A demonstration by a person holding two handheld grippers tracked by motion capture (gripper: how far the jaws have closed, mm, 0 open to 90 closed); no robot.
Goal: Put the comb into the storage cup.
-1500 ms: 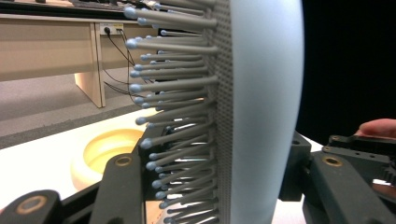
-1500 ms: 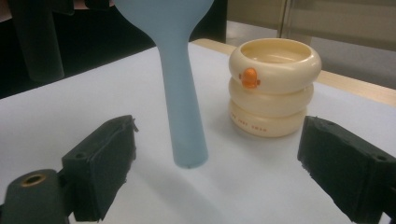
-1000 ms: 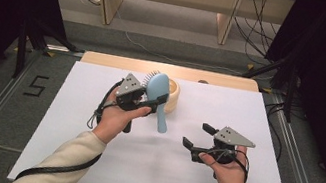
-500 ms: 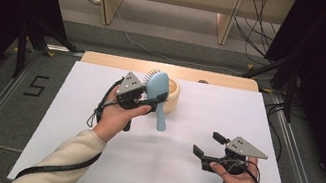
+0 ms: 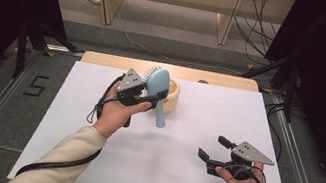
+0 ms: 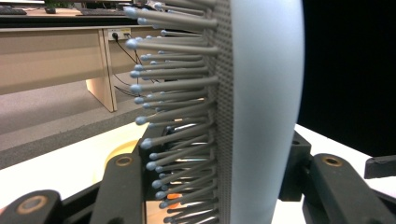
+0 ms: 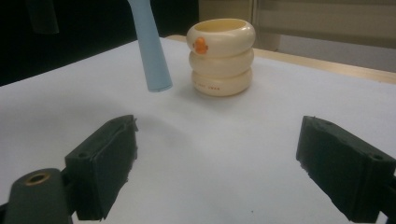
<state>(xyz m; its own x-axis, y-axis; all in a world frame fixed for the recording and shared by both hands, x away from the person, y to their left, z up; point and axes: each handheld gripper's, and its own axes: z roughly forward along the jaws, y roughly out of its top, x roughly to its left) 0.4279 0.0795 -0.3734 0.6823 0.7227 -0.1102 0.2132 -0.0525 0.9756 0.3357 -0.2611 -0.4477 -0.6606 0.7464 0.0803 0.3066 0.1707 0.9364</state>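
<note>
A light blue hairbrush (image 5: pixel 159 91) hangs above the white table, head up and handle pointing down toward me. My left gripper (image 5: pixel 149 100) is shut on its head; in the left gripper view the grey bristles (image 6: pixel 182 116) and the pale back (image 6: pixel 266 107) stand between the two black jaws. Behind the brush stands a cream ribbed cup (image 5: pixel 173 96) with an orange duck mark (image 7: pixel 201 45). My right gripper (image 5: pixel 214 149) is open near the table's front right, nothing between its jaws. From there I see the brush handle (image 7: pixel 150 46) hanging left of the cup (image 7: pixel 222 56).
The white table top (image 5: pixel 185 126) has a wooden strip (image 5: pixel 105 59) along its far edge. Cables trail from both grippers. A floor mark "5" (image 5: pixel 36 85) lies left of the table, and wooden furniture legs (image 5: pixel 108 0) stand beyond it.
My right gripper has drawn back toward the table's front right corner. The left gripper and the hairbrush have stayed where they were.
</note>
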